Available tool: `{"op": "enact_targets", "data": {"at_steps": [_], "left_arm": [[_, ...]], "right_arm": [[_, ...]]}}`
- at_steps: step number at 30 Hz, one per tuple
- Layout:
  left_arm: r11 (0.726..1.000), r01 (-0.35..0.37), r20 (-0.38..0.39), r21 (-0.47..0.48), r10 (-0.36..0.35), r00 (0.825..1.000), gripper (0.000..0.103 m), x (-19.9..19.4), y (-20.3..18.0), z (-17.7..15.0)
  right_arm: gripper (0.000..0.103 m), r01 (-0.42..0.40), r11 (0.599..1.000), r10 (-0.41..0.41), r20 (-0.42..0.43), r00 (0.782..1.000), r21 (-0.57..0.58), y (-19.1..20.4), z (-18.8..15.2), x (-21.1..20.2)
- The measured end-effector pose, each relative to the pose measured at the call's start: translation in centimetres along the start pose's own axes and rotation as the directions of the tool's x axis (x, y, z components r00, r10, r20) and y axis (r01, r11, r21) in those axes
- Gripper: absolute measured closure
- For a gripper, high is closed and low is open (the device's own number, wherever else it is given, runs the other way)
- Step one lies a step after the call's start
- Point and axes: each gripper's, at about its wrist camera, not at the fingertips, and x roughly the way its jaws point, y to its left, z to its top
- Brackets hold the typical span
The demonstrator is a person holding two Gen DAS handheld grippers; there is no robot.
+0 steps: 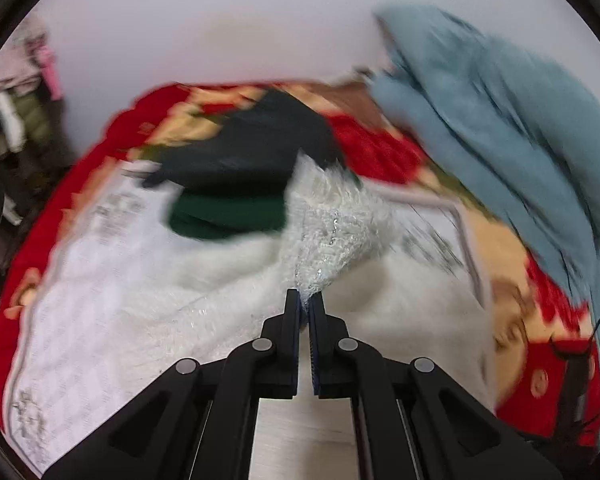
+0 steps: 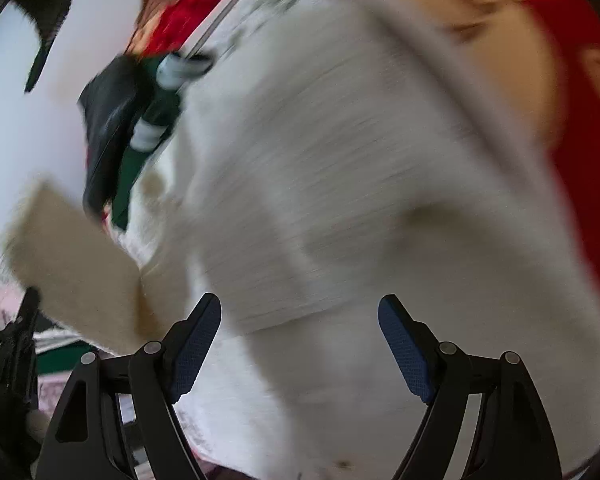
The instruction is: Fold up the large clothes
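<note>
While both views are smeared by motion blur, these lines are what I can tell.

Left gripper: my left gripper (image 1: 305,300) is pinched tight on a lifted fold of the fluffy white fleece garment (image 1: 332,220).
Right gripper: my right gripper (image 2: 300,312) stands wide apart, gripping nothing, above the garment (image 2: 340,200).
Garment: spread over the white printed sheet (image 1: 100,264) on the red patterned blanket (image 1: 380,140).
Beyond: folded black (image 1: 252,148) and dark green clothes (image 1: 228,216); a blue-grey cloth (image 1: 500,112) hangs beside.
</note>
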Motion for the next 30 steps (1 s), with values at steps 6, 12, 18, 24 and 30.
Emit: {"op": "enact_targets", "data": {"at_steps": [6, 12, 18, 24, 30], "left_arm": [[0.995, -0.024, -0.124, 0.097, 0.036, 0.992, 0.101, 4.9, -8.3, -4.1], [0.995, -0.071, -0.236, 0.066, 0.085, 0.968, 0.092, 6.5, -8.5, -5.8], [1.0, -0.025, -0.263, 0.01, 0.026, 0.965, 0.001, 4.9, -6.2, -5.8], [0.969, -0.247, -0.336, -0.026, 0.224, 0.915, 0.001, 0.3, 3.1, -10.4], [0.905, -0.424, -0.531, 0.019, 0.369, 0.763, 0.001, 1.2, 11.1, -20.0]], "right_arm": [[0.02, 0.058, 0.998, -0.058, 0.043, 0.997, -0.002, -6.0, 2.2, -4.1], [0.02, 0.095, 0.995, -0.093, 0.031, 0.995, -0.041, -8.6, 3.3, -5.4], [0.02, 0.148, 0.977, -0.153, -0.018, 0.988, -0.15, -7.1, 2.0, -5.4], [0.02, 0.096, 0.953, -0.16, -0.208, 0.965, -0.288, -2.7, -4.4, -1.5], [0.021, 0.082, 0.919, -0.222, -0.335, 0.916, -0.385, 1.9, -11.1, 7.6]]}}
